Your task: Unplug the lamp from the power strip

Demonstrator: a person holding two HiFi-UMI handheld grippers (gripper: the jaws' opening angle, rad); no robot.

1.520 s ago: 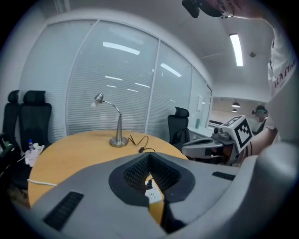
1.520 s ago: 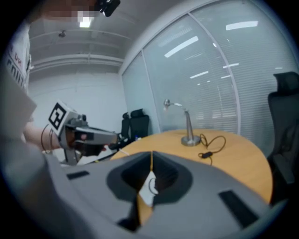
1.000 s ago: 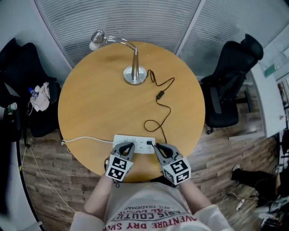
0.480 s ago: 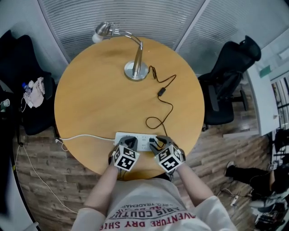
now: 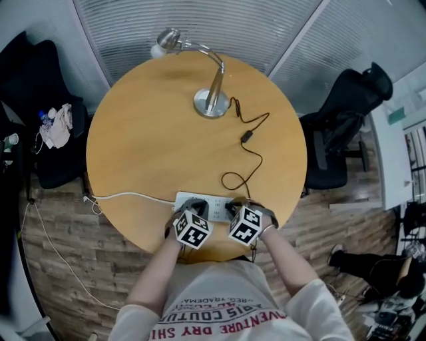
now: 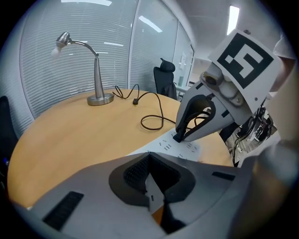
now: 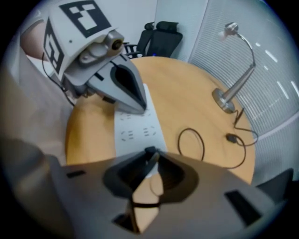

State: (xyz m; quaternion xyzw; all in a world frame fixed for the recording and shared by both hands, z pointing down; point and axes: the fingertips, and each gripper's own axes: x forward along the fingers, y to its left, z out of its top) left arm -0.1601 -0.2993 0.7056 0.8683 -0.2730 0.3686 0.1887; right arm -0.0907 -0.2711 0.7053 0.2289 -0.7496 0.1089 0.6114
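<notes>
the lamp is not unplugged yet: its black plug [image 6: 178, 137] sits in the power strip [image 7: 136, 133] right at the tips of your right gripper [image 7: 149, 156], whose jaws are closing around it and look to be touching its sides. your left gripper [image 6: 150, 158] has its jaws together, with the tips pressed down on the strip just to the left of your right gripper, which i read as bracing it. what is left, as i judge it, is to finish the squeeze and draw the plug out of its socket while the strip is held down. the thin dark cord [image 5: 251, 153] loops away from your right gripper across the round wooden table [image 5: 146, 140] to the lamp [image 5: 212, 103], which stands upright well ahead of both grippers near the far edge. a white cable [image 5: 130, 197] leaves the strip to the left of your left gripper and drops over the table's edge. around you are a wood-plank floor [image 5: 66, 253], grey blinds [image 5: 200, 20] beyond the lamp, and a black office chair [image 5: 336, 143] well off to the right of your right gripper.
</notes>
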